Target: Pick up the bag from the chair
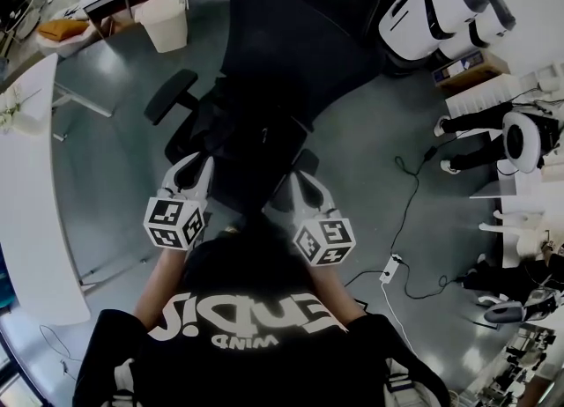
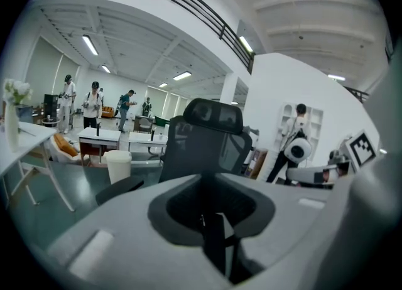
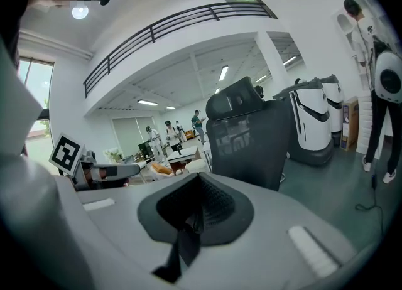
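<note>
Head view showed the left gripper and right gripper side by side at the seat of a black office chair. The bag lay as a dark mass on that seat between them, hard to separate from the black upholstery. In the left gripper view the tongs were narrow, pinched on a black strap. In the right gripper view the tongs were likewise drawn together on a black strap slanting downward. A white bin stood beyond the chair.
</note>
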